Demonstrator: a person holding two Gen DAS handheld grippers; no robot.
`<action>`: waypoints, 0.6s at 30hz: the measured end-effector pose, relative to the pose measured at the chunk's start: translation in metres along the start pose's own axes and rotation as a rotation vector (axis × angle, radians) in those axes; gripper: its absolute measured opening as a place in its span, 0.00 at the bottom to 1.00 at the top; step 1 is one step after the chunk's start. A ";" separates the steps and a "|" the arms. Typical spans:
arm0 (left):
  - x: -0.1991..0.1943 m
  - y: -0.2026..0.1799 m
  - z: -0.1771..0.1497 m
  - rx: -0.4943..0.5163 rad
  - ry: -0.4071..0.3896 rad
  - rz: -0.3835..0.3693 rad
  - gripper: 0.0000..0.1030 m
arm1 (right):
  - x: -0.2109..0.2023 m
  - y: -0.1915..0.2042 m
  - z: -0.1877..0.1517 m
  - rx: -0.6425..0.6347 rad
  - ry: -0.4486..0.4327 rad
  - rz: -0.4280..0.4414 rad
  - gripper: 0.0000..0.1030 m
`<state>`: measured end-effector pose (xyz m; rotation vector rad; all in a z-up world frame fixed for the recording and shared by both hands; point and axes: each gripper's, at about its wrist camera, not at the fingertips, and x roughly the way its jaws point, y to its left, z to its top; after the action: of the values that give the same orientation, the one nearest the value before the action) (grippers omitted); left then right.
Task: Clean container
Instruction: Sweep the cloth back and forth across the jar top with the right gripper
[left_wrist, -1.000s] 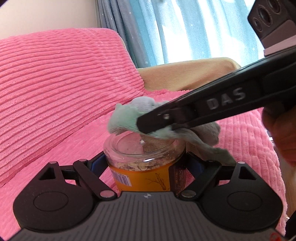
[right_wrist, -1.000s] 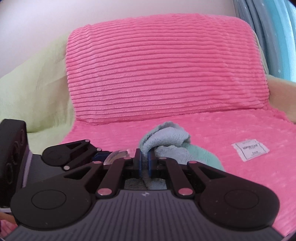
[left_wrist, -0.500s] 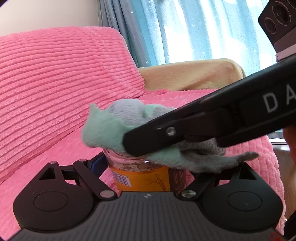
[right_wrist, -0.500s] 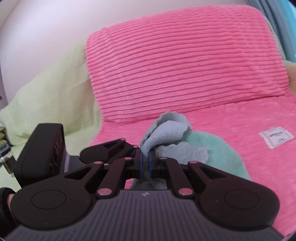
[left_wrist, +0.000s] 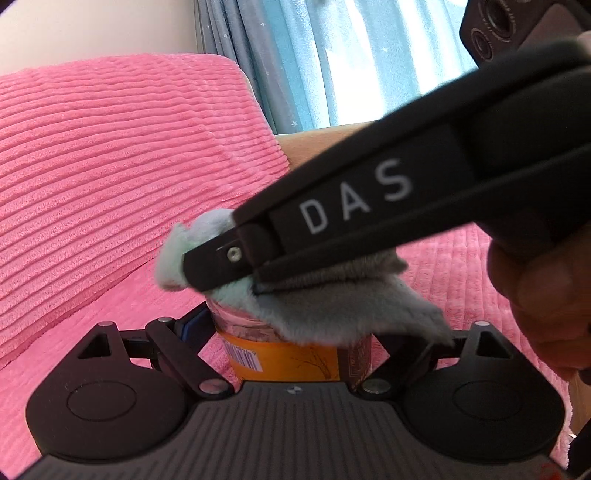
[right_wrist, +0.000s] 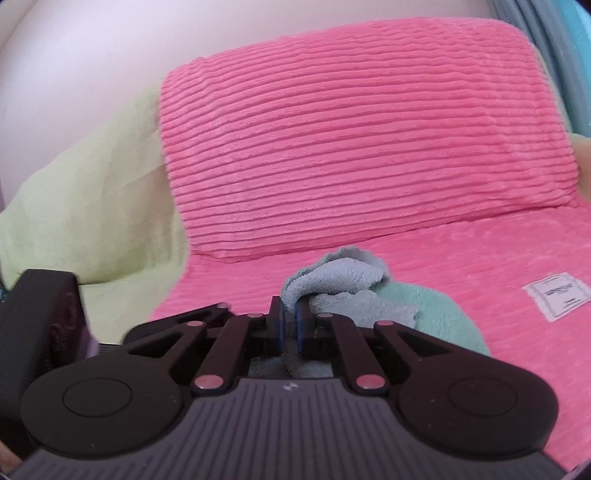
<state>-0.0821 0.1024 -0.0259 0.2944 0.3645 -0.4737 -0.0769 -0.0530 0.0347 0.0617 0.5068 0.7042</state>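
Looking along the left tool, a clear jar with an orange label is seen clamped between the tool's fingers, at 6 o'clock in the left wrist view. A barcode and a brown panel are carried on the label; its print cannot be read. The jar's mouth is covered by a green and grey cloth, which is pinched by the right tool reaching in from 2 o'clock. "DAS" is printed in white on that tool's side. A hand is seen at 3 o'clock, with a pink ribbed sofa cover behind and blue curtains at 12 o'clock.

In the right wrist view, the right tool is nearly closed, with the cloth gripped between its blue-padded fingers. A white sewn tag on the cover lies at 3 o'clock; its writing is too blurred to read.
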 end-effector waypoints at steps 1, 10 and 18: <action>0.000 0.002 0.000 0.000 0.000 -0.001 0.85 | 0.000 0.000 0.000 -0.001 0.001 -0.004 0.05; -0.004 0.018 -0.004 0.006 0.001 -0.004 0.85 | 0.001 -0.001 0.002 -0.013 0.010 -0.043 0.05; -0.004 0.018 -0.005 0.015 0.001 0.000 0.85 | -0.003 0.005 -0.001 -0.002 0.016 0.008 0.05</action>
<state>-0.0781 0.1214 -0.0253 0.3089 0.3621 -0.4764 -0.0822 -0.0505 0.0364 0.0563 0.5212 0.7137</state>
